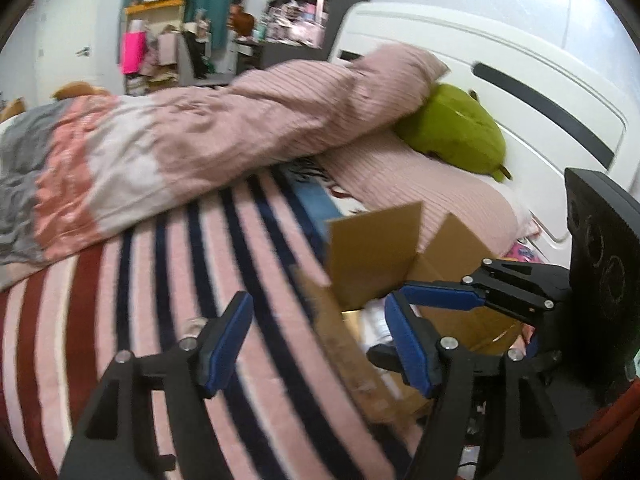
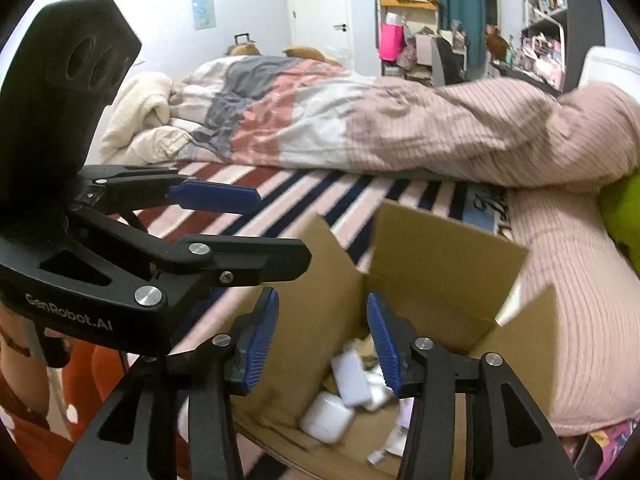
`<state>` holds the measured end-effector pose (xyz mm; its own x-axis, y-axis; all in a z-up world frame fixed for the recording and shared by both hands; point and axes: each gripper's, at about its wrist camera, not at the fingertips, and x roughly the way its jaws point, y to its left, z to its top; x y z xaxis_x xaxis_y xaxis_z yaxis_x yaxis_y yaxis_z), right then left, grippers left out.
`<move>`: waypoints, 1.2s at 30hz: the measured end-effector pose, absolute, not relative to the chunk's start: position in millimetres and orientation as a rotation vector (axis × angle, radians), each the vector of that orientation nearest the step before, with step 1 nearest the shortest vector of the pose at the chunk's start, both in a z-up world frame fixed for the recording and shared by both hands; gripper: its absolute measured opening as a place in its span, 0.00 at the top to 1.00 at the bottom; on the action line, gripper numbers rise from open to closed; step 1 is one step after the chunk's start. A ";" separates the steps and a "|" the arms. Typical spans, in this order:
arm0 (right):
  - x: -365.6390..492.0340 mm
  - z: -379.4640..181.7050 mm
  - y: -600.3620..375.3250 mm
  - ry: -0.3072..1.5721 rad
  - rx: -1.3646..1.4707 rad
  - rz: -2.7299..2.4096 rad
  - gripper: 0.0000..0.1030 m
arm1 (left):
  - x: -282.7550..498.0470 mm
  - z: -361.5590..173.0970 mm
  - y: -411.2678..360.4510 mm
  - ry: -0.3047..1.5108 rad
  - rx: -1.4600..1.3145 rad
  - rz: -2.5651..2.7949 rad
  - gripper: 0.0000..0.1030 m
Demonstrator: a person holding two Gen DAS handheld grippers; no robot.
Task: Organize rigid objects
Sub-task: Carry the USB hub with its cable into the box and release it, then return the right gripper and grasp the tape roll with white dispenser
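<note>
An open cardboard box (image 2: 448, 264) sits on the striped bed; it also shows in the left wrist view (image 1: 372, 256). Inside lie several white rigid objects: a rounded case (image 2: 326, 418) and a flat white pack (image 2: 352, 378). My right gripper (image 2: 322, 344) is open and empty, just above the box opening. My left gripper (image 1: 320, 340) is open and empty over the striped blanket, at the box's left flap. The right gripper (image 1: 436, 300) shows in the left wrist view, reaching over the box. The left gripper (image 2: 256, 224) shows in the right wrist view, left of the box.
A striped blanket (image 1: 180, 320) covers the bed. A pink and grey duvet (image 1: 160, 144) is bunched behind it. A pink pillow (image 2: 580, 300) lies right of the box, with a green plush toy (image 1: 456, 128) against the white headboard (image 1: 520, 80). Cluttered shelves stand far back.
</note>
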<state>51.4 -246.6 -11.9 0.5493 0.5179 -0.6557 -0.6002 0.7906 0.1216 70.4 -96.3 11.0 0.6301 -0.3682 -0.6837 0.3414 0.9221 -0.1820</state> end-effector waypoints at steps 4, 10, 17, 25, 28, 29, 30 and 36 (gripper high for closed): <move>45.7 -2.9 -207.7 0.700 -0.144 0.721 0.53 | 59.3 13.6 -43.1 0.762 -0.068 -0.298 0.37; 38.6 -5.9 -132.1 0.701 -0.173 0.834 0.45 | 42.6 -5.6 34.0 0.763 -0.127 -0.144 0.34; 55.2 -55.7 -75.4 0.794 -0.127 0.813 0.32 | 40.4 -49.4 82.0 0.816 -0.202 -0.070 0.29; 115.9 -136.5 -60.7 0.884 -0.104 0.555 0.32 | 43.3 -76.9 102.3 0.869 -0.232 -0.044 0.29; 131.9 -151.2 -60.3 0.893 -0.106 0.503 0.32 | 44.3 -80.0 105.4 0.874 -0.235 -0.042 0.29; 133.8 -153.7 -60.2 0.892 -0.105 0.498 0.32 | 44.6 -80.8 106.1 0.877 -0.236 -0.042 0.29; 137.3 -155.9 -59.8 0.893 -0.108 0.493 0.33 | 44.7 -81.4 106.1 0.878 -0.235 -0.041 0.29; 146.9 -161.6 -55.2 0.890 -0.125 0.485 0.67 | 44.6 -80.1 105.3 0.880 -0.229 -0.036 0.29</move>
